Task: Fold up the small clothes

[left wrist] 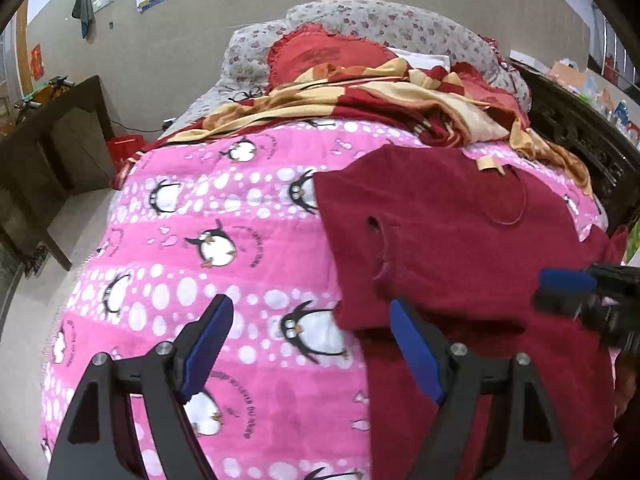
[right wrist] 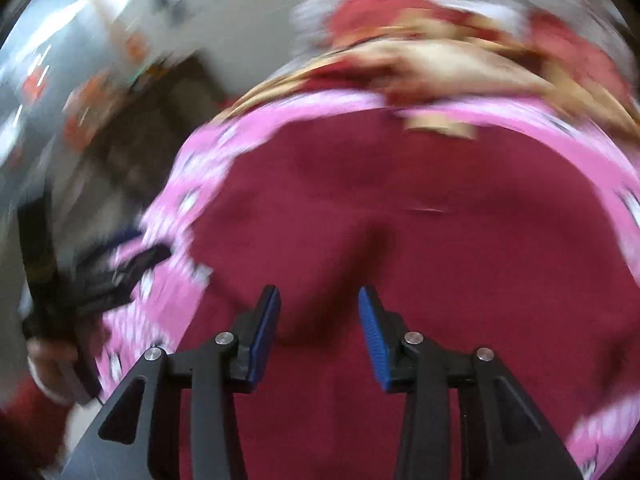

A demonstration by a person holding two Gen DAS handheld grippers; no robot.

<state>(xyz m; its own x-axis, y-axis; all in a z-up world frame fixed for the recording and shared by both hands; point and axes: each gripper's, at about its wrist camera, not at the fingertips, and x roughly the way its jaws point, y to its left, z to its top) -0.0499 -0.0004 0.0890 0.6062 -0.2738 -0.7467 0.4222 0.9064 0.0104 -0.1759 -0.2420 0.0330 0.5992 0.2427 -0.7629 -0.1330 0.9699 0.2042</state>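
A dark red small garment (left wrist: pixel 460 240) lies spread on the pink penguin blanket (left wrist: pixel 224 240), its cream neck label (left wrist: pixel 489 163) at the far end. One side is folded over, with a crease along its left edge. My left gripper (left wrist: pixel 311 304) hangs open above the garment's near left edge, one finger over the blanket and the other over the red cloth, with nothing between them. The right gripper (left wrist: pixel 568 288) shows at the right edge of this view. In the blurred right wrist view, my right gripper (right wrist: pixel 319 292) is open over the red garment (right wrist: pixel 420 208), with nothing between its pads.
A rumpled red-and-cream striped blanket (left wrist: pixel 392 96), a red cushion (left wrist: pixel 320 56) and floral pillows (left wrist: pixel 384 20) lie at the bed's far end. A dark wooden cabinet (left wrist: pixel 60 148) stands on the floor to the left. Dark carved wood (left wrist: pixel 580 132) borders the bed on the right.
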